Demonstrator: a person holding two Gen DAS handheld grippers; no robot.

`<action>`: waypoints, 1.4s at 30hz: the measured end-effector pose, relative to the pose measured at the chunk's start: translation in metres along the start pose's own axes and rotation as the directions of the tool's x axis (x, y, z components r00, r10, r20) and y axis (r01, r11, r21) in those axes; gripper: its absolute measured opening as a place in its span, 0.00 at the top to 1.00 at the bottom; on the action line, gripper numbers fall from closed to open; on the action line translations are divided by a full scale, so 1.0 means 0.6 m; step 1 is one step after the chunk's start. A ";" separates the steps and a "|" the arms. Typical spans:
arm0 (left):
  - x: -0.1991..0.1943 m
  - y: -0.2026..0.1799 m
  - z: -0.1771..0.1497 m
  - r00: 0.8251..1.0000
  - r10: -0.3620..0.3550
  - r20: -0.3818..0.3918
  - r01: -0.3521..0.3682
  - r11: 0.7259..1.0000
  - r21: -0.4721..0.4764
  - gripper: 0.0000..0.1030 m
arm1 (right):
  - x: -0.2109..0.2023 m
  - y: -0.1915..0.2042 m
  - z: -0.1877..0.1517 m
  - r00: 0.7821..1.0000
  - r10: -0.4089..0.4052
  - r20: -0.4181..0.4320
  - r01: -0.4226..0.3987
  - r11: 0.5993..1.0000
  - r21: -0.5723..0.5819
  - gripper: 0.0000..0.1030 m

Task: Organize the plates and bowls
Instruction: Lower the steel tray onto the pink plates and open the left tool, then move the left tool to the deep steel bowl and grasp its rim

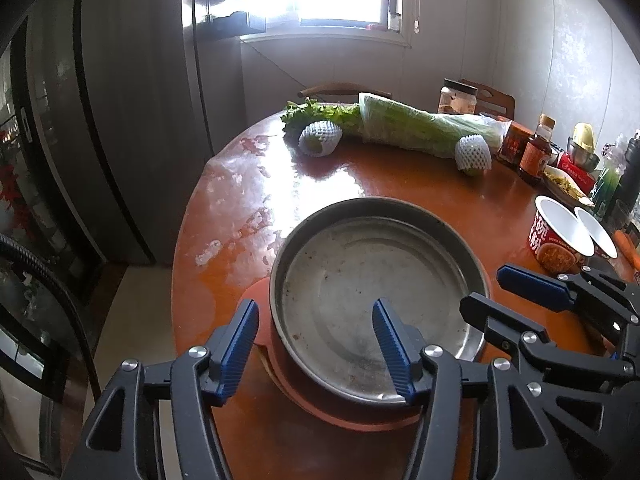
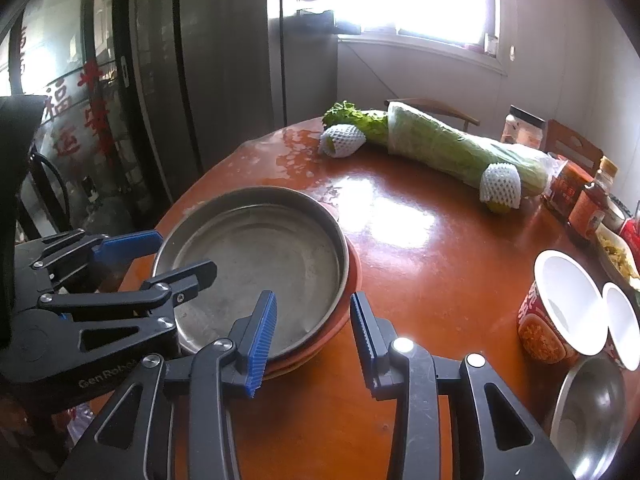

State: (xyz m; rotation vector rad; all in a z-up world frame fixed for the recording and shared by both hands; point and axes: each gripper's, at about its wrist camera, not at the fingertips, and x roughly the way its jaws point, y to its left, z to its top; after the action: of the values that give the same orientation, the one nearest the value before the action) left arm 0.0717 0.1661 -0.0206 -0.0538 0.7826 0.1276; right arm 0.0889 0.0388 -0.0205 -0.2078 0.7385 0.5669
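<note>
A round steel plate (image 1: 372, 280) sits on an orange plate (image 1: 356, 416) near the front edge of the round wooden table (image 1: 400, 184). My left gripper (image 1: 316, 344) is open, its jaws astride the steel plate's left rim. My right gripper (image 2: 314, 332) is open, its jaws astride the right rim of the steel plate (image 2: 256, 256) and the orange plate (image 2: 340, 320) under it. It also shows in the left wrist view (image 1: 500, 292). A steel bowl (image 2: 588, 412) sits at the right front.
Two paper noodle cups (image 2: 568, 304) stand to the right. Wrapped cabbage (image 2: 452, 144), two netted fruits (image 2: 342, 140) and sauce bottles (image 1: 534, 152) lie at the back. A dark cabinet (image 1: 60, 120) stands to the left of the table.
</note>
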 end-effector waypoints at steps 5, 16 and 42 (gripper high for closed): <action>-0.016 -0.006 0.005 1.000 0.001 0.016 -0.001 1.000 0.005 0.40 | -0.014 -0.007 -0.002 1.000 -0.007 0.010 0.007 1.000 0.013 0.57; -0.051 -0.034 0.010 0.999 -0.007 0.045 0.006 1.000 0.022 0.38 | -0.074 -0.034 -0.008 0.998 -0.029 0.063 0.025 0.998 0.062 0.46; -0.146 -0.202 0.025 0.985 -0.151 0.090 0.140 0.983 0.116 0.26 | -0.284 -0.160 -0.063 0.955 -0.198 0.219 0.151 0.965 0.215 0.32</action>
State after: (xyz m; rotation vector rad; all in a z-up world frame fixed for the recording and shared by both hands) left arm 0.0372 0.0391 0.0520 -0.0004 0.6839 -0.0513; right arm 0.0181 -0.1257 0.0674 -0.0200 0.5307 0.3394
